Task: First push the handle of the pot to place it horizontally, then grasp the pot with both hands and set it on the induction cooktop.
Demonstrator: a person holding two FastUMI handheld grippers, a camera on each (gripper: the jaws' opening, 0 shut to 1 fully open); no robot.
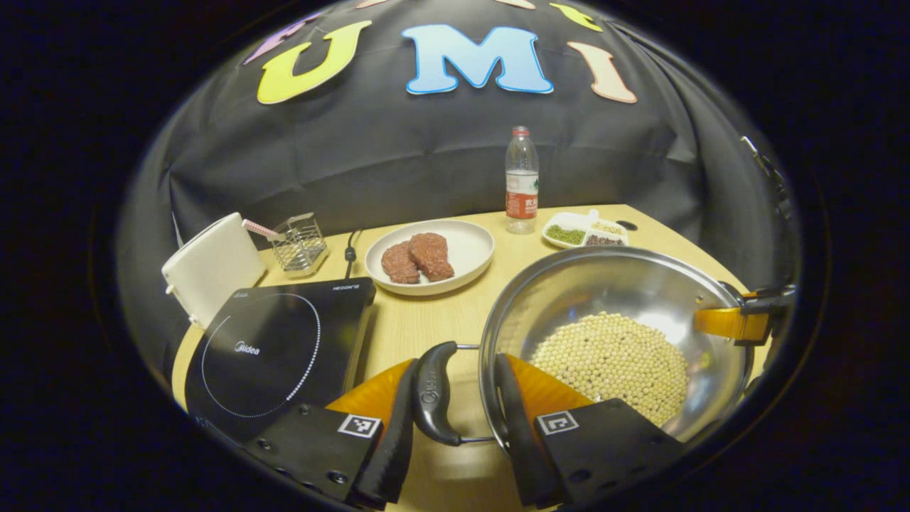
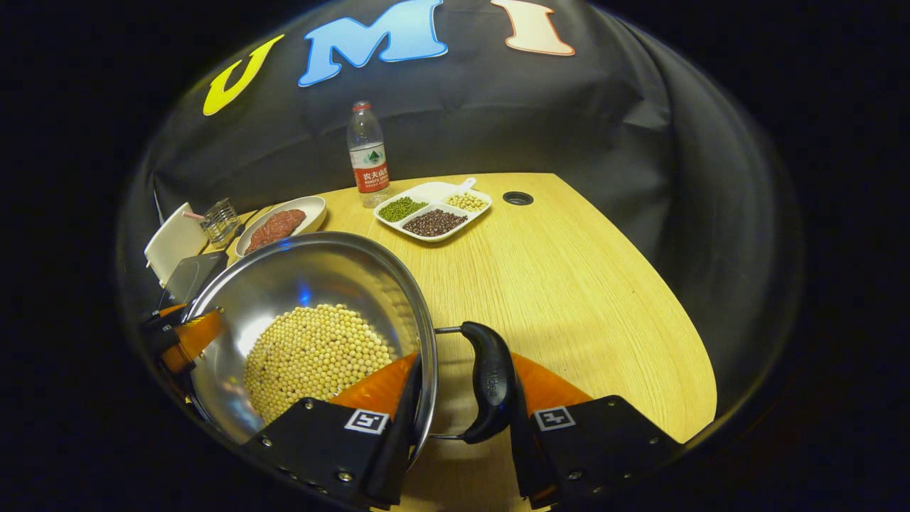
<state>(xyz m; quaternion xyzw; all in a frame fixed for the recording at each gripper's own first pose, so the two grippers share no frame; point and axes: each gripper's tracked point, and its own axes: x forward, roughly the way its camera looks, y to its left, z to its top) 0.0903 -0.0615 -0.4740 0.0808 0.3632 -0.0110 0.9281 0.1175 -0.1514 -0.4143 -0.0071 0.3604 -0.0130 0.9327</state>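
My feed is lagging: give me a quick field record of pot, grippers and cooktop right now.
pot: steel pot holding soybeans, on the table
left gripper: jaws straddle the rim and left pot handle
right gripper: jaws straddle the rim and right pot handle
induction cooktop: bare, left of pot

Black induction cooktop (image 2: 190, 276) mostly hidden behind the shiny steel pot (image 2: 313, 284); white toaster (image 1: 213, 267) cut at the edge
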